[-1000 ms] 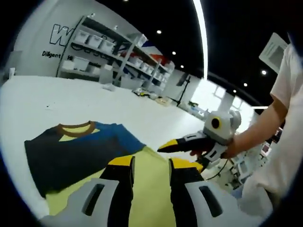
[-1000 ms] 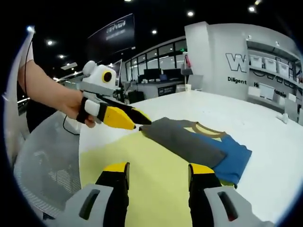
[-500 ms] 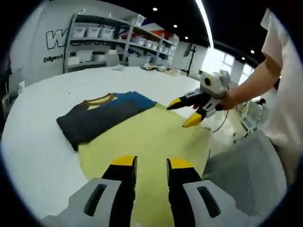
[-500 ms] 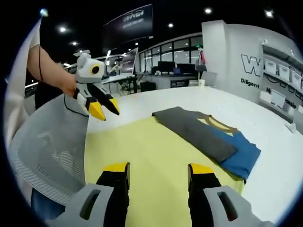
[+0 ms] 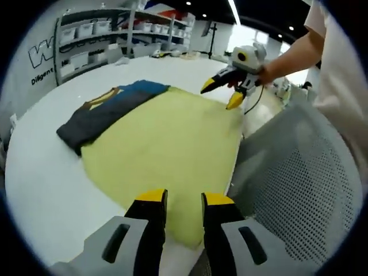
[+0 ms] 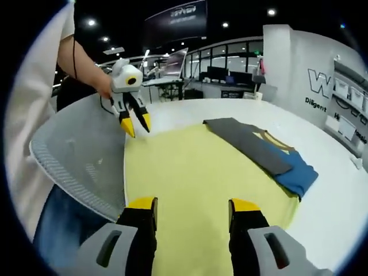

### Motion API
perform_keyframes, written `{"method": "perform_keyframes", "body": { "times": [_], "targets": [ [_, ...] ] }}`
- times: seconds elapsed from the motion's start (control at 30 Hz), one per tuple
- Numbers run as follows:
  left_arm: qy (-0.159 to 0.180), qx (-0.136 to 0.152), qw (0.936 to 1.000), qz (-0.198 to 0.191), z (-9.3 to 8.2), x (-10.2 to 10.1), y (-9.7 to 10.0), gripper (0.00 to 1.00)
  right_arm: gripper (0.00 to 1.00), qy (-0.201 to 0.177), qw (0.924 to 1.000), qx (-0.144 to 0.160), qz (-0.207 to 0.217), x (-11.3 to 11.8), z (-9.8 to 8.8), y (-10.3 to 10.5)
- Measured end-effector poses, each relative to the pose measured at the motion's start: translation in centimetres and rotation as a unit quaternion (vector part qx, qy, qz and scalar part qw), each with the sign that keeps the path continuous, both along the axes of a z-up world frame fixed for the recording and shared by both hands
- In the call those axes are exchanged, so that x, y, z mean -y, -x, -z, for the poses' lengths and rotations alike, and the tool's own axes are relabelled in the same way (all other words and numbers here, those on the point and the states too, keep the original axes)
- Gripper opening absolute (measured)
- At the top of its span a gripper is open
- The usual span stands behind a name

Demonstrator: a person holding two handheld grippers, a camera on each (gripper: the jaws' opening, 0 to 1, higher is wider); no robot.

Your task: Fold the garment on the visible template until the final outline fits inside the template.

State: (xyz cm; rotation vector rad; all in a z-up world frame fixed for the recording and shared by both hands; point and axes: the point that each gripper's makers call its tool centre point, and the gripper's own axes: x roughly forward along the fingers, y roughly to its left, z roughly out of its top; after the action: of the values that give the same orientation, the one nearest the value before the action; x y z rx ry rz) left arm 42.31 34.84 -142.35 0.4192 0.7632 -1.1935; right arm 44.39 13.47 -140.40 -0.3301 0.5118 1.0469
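Observation:
The garment (image 5: 109, 106), a dark grey and blue T-shirt with a yellow collar, lies folded at the far edge of the pale yellow template (image 5: 167, 144) on the white table (image 5: 40, 167). In the right gripper view the garment (image 6: 264, 152) sits at the far right of the template (image 6: 195, 172). My left gripper (image 5: 184, 198) hangs open above the template's near edge, nothing in it. My right gripper (image 6: 192, 207) is open and empty as well. Each one appears in the other's view, held in the air apart from the cloth: the right gripper (image 5: 218, 98), the left gripper (image 6: 139, 131).
A grey mesh chair (image 5: 293, 184) stands against the table's near side, also the mesh chair (image 6: 80, 155). A person's arm (image 5: 293, 52) holds the right gripper. Shelves with bins (image 5: 98, 34) line the far wall. White table (image 6: 339, 195) runs past the garment.
Both grippers have drawn back and up from the garment toward the chair side. The folded garment and template lie where they were.

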Motion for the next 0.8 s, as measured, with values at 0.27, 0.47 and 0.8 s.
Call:
{"method": "perform_keyframes", "body": {
  "times": [0.27,0.47,0.8],
  "targets": [
    [-0.043,0.007,0.9979,0.049,1.4,-2.4,1.8,0.23,0.42,0.048,0.9984,-0.008,-0.031,2.5,1.8,3.4],
    [-0.059,0.022,0.9963,0.059,1.8,-3.7,1.6,0.19,0.34,0.067,0.9973,-0.008,-0.028,3.8,2.5,4.3],
    [-0.062,0.033,0.9933,0.092,1.9,-3.2,1.4,0.16,0.25,0.094,0.9951,-0.009,-0.027,5.2,3.4,5.1]
  ]
}}
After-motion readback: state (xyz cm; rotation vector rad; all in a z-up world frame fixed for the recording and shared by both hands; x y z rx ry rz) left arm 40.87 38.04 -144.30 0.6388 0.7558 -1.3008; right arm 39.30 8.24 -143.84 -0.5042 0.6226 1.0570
